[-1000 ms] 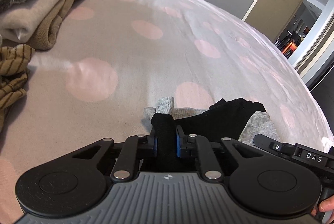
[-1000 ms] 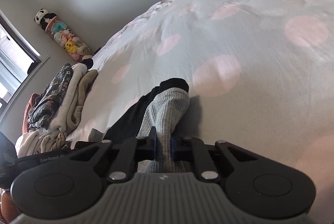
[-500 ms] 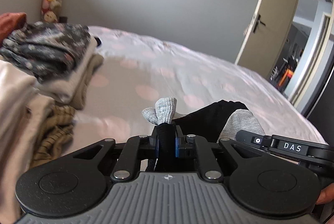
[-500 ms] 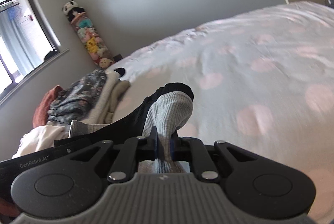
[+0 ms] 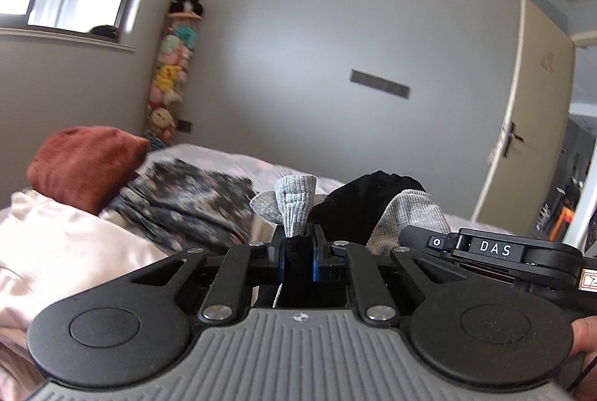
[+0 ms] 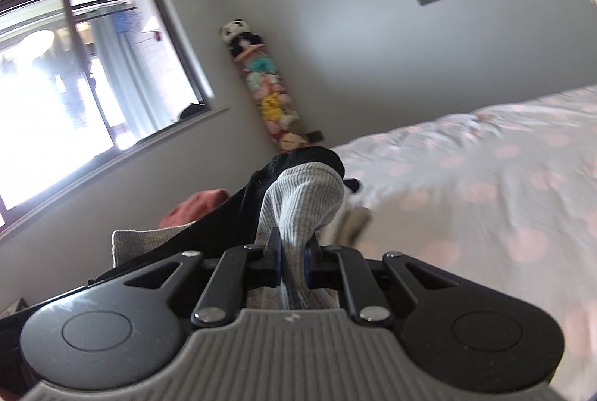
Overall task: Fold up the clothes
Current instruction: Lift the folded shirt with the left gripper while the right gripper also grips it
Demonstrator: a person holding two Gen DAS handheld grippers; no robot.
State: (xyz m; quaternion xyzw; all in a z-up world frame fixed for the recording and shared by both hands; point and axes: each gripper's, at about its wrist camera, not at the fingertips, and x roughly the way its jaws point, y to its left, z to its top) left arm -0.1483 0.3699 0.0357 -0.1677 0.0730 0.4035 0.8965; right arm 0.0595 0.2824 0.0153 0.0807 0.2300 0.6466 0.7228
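Note:
A grey ribbed and black garment point(image 5: 377, 203) hangs between both grippers, lifted off the bed. My left gripper point(image 5: 297, 244) is shut on one end of it; a grey ribbed tuft point(image 5: 294, 207) sticks up past the fingers. My right gripper point(image 6: 293, 259) is shut on the other end, where grey ribbed cloth point(image 6: 306, 199) and a black layer point(image 6: 268, 184) bulge forward. The right gripper's body point(image 5: 496, 251) shows at the right of the left wrist view, with a thumb on it.
A stack of folded clothes lies at the left: a rust-red piece point(image 5: 82, 165), a dark patterned one point(image 5: 194, 199), a pale pink one point(image 5: 63, 251). The bed with the pink-dotted cover point(image 6: 485, 184) spreads to the right. A window point(image 6: 74, 72), a soft-toy column point(image 6: 265, 83) and a door point(image 5: 530, 124) stand behind.
Both grippers have risen and tilted up with the garment still held. The views swung from the bed surface to the wall, window and door.

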